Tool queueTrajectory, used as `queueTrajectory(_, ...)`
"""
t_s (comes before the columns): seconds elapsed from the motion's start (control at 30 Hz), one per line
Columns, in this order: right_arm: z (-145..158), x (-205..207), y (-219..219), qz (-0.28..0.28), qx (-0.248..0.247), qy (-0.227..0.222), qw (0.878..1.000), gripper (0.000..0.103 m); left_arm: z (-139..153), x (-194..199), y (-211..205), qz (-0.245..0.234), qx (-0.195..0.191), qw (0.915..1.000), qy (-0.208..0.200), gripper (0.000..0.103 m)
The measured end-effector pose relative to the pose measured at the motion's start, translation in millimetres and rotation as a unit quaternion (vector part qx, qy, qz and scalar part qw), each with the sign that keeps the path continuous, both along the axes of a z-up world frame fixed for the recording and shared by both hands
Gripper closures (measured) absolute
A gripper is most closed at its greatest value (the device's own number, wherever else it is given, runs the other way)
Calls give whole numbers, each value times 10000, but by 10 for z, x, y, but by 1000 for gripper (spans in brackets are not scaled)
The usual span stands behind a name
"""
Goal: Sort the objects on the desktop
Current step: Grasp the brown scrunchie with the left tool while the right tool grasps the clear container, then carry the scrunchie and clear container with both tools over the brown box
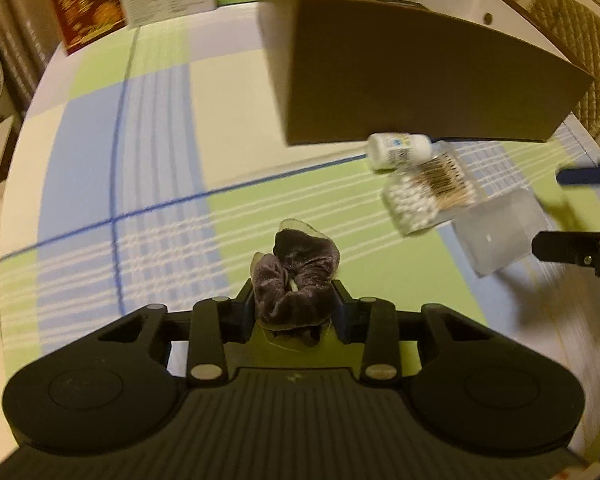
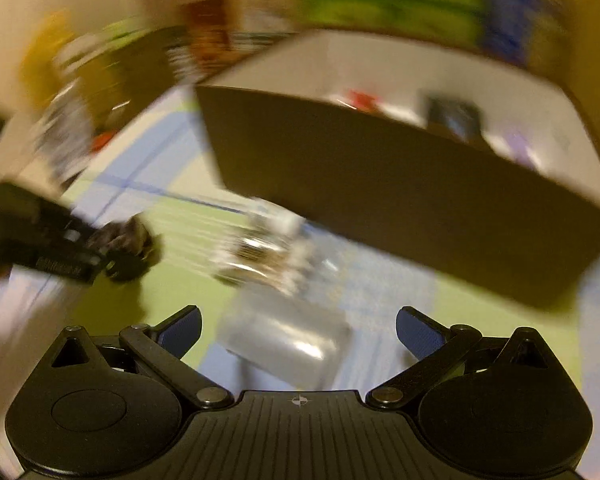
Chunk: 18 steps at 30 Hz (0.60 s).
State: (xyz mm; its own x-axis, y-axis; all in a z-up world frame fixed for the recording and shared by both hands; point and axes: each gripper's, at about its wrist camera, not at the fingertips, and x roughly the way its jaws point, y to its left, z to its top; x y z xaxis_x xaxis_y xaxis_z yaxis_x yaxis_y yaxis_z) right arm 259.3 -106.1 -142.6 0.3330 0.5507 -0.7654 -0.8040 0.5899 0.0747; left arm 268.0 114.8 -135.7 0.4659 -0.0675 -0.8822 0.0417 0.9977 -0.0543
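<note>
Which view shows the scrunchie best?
Left wrist: the purple scrunchie sits sharp and centred, pinched by the left gripper. Right wrist shows it only as a motion-blurred dark lump at far left.

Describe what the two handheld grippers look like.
Both are matte black plastic. The left gripper and right gripper share a wide ribbed base with a small crosshair mark, two round lobes with circular insets, and linkage bars pinned with silver rivets. The right one's fingers carry blue textured pads. No cables, sleeves or hands show.
</note>
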Motion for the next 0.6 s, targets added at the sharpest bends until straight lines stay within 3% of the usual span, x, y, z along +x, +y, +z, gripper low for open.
queueTrajectory(0.13,-69,-16,149,1376,-334,-113,9899,2,20,-136,112,163,-5,9998,73,70)
queueTrajectory(0.23,-173,16,233,1842,-700,-194,9802,4,28,-230,176,301,-10,9995,114,70)
queueTrajectory(0.27,-194,13,242,1907,-748,-215,9786,6,33,-263,195,337,-14,9994,127,70)
queueTrajectory(0.33,-242,53,256,1956,-785,-123,9775,23,31,-305,205,364,0,9992,159,70)
queueTrajectory(0.43,-289,93,244,1860,-898,0,9784,39,39,-361,218,386,12,9991,197,70)
queueTrajectory(0.53,-289,78,241,1688,-949,173,9809,49,42,-384,219,431,-11,9988,214,70)
queueTrajectory(0.6,-285,35,240,1599,-963,340,9818,49,44,-391,204,436,2,9988,226,70)
